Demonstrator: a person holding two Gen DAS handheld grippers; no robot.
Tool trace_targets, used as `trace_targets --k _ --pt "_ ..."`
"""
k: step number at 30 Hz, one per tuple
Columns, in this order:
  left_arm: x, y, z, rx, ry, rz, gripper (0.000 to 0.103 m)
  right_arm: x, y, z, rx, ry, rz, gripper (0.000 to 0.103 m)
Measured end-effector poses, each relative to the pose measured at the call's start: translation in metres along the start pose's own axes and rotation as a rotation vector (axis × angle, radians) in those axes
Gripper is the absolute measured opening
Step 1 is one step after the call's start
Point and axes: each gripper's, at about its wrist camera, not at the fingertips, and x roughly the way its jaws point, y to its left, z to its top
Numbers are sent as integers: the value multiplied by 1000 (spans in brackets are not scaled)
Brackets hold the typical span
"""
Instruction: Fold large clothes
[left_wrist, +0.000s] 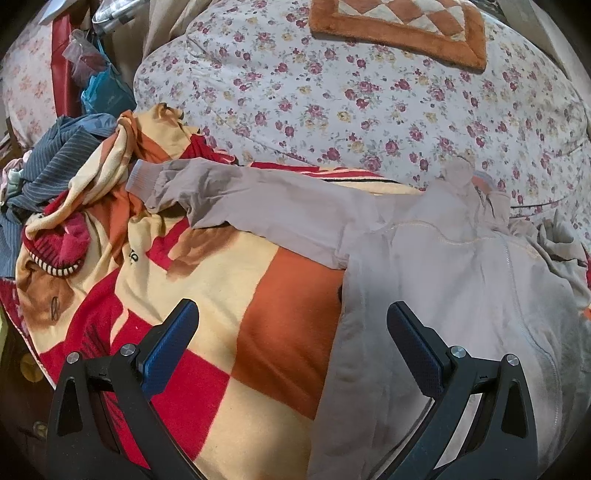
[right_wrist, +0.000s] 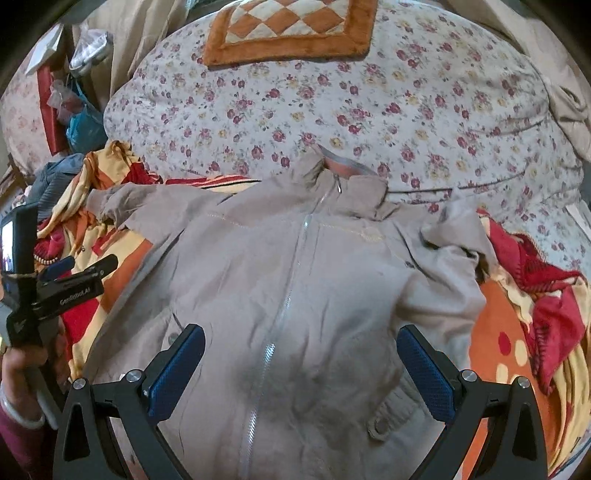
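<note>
Lettering "GenRobot.AI" marks your left gripper (right_wrist: 79, 267); both it and your right gripper (right_wrist: 301, 363) hang spread, empty, above the zipped jacket (right_wrist: 288, 280).

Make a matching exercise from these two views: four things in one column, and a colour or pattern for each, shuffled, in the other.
Things:
1. jacket
2. quilt
3. cushion
4. blanket

Descriptions:
A. red, cream and orange blocks
B. plain grey-beige with a front zip
C. small red flowers on white
D. orange border with a diamond check

Pairs: 1-B, 2-C, 3-D, 4-A
</note>
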Motion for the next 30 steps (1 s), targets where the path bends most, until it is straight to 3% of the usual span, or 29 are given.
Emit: trace_targets --k 23,30 --pt "12 -15 -5 43 27 4 102 23 7 -2 -30 15 -81 103" --pt "16 -18 -4 29 41 -37 102 29 1 -1 -24 22 -126 103"
